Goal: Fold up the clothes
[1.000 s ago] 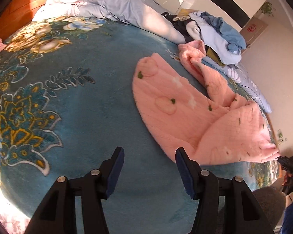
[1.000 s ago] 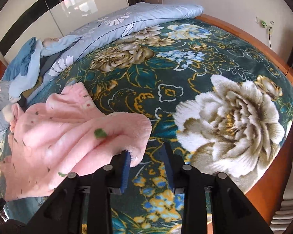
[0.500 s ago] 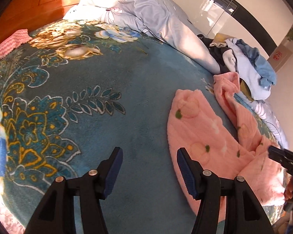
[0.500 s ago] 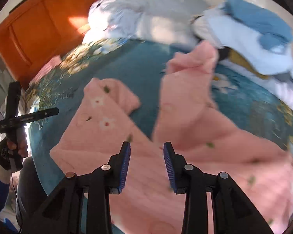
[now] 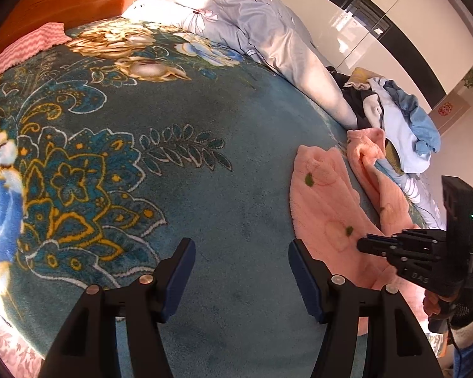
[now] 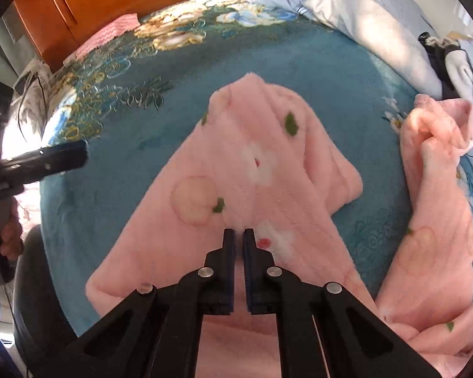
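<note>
A pink fleece garment (image 6: 268, 170) with fruit and flower prints lies spread and rumpled on a teal floral blanket (image 5: 186, 163) covering a bed. The right gripper (image 6: 239, 239) has its jaws pressed nearly together on a pinch of fleece at the garment's middle. The left gripper (image 5: 239, 271) hovers with jaws wide over bare blanket, just beside the garment's edge, holding nothing. The fleece looks soft, light and limp, likely to sag and drag; hems and corners should offer the surest hold.

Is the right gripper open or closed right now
Shut: the right gripper has its jaws nearly together, pinching a ridge of the pink fleece garment.
</note>
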Available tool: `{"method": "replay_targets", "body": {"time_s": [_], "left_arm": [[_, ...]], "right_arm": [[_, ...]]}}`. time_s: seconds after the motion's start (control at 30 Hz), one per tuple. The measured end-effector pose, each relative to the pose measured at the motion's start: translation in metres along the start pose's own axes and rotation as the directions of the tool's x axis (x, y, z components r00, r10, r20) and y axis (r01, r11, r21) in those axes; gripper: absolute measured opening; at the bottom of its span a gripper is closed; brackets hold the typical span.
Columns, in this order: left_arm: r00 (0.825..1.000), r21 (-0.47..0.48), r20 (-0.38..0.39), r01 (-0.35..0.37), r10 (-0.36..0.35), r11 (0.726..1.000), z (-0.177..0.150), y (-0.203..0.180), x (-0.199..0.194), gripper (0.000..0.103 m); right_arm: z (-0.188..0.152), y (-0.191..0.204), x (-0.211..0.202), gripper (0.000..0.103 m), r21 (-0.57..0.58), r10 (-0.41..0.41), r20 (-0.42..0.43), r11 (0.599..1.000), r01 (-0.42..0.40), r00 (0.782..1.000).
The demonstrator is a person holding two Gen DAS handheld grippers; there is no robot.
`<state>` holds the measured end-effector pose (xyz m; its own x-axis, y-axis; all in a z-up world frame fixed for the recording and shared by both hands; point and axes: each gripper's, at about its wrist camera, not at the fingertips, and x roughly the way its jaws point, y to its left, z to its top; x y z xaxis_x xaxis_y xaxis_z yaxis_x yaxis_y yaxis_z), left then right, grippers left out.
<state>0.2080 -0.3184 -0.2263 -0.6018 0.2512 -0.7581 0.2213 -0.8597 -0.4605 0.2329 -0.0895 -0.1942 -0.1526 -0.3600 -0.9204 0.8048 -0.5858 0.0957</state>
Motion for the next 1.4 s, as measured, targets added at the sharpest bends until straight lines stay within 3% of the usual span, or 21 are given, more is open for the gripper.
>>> {"method": "replay_targets", "body": {"time_s": [0.1,0.2,0.27,0.33,0.43,0.6,0.7,0.83,1.03,1.1,1.13,1.17,1.2,1.4], "left_arm": [[0.999,0.003,-0.005,0.043,-0.043,0.999,0.000,-0.011,0.004,0.065],[0.997,0.025,-0.018,0.080,-0.080,0.996,0.002,-0.031,0.012,0.065],[0.993,0.043,-0.038,0.115,-0.113,0.992,0.004,-0.051,0.023,0.066],[0.986,0.063,-0.062,0.159,-0.155,0.985,0.006,-0.074,0.035,0.066],[0.957,0.027,-0.138,0.261,-0.255,0.965,0.014,-0.105,0.067,0.066],[0.881,-0.075,-0.253,0.393,-0.399,0.916,0.026,-0.151,0.120,0.067],[0.887,-0.124,-0.270,0.355,-0.376,0.927,0.027,-0.159,0.145,0.067],[0.881,-0.151,-0.259,0.369,-0.397,0.917,0.028,-0.170,0.157,0.068],[0.871,-0.191,-0.243,0.389,-0.427,0.901,0.030,-0.187,0.174,0.067],[0.868,-0.204,-0.237,0.395,-0.437,0.896,0.030,-0.192,0.180,0.056],[0.866,-0.211,-0.234,0.398,-0.442,0.893,0.030,-0.195,0.182,0.029],[0.865,-0.217,-0.231,0.402,-0.446,0.890,0.031,-0.198,0.185,0.009],[0.870,-0.205,-0.216,0.404,-0.443,0.892,0.033,-0.199,0.179,0.004],[0.909,-0.096,0.002,0.415,-0.417,0.905,0.071,-0.174,0.097,0.004]], "right_arm": [[-0.008,-0.021,-0.063,0.004,0.066,0.014,0.130,0.998,-0.022,0.991],[-0.023,-0.063,-0.133,0.004,0.195,-0.072,0.267,0.981,0.019,0.961],[-0.041,-0.096,-0.150,0.004,0.277,-0.224,0.229,0.948,0.157,0.947],[-0.065,-0.127,-0.147,0.004,0.357,-0.275,0.161,0.912,0.204,0.948],[-0.108,-0.163,-0.143,0.004,0.448,-0.293,0.087,0.865,0.225,0.952],[-0.146,-0.168,-0.136,0.004,0.482,-0.263,0.074,0.854,0.197,0.962],[-0.160,-0.174,-0.142,0.004,0.510,-0.265,0.096,0.841,0.182,0.959],[-0.172,-0.188,-0.142,0.004,0.564,-0.258,0.109,0.811,0.154,0.960],[-0.179,-0.189,-0.142,0.004,0.583,-0.245,0.122,0.802,0.130,0.962],[-0.178,-0.188,-0.145,0.004,0.585,-0.244,0.129,0.802,0.125,0.961],[-0.176,-0.186,-0.147,0.004,0.582,-0.246,0.132,0.804,0.126,0.960],[-0.174,-0.184,-0.149,0.004,0.579,-0.248,0.135,0.806,0.127,0.959],[-0.170,-0.182,-0.152,0.004,0.572,-0.251,0.137,0.810,0.130,0.958],[-0.126,-0.159,-0.173,0.005,0.492,-0.265,0.177,0.858,0.148,0.948]]}}
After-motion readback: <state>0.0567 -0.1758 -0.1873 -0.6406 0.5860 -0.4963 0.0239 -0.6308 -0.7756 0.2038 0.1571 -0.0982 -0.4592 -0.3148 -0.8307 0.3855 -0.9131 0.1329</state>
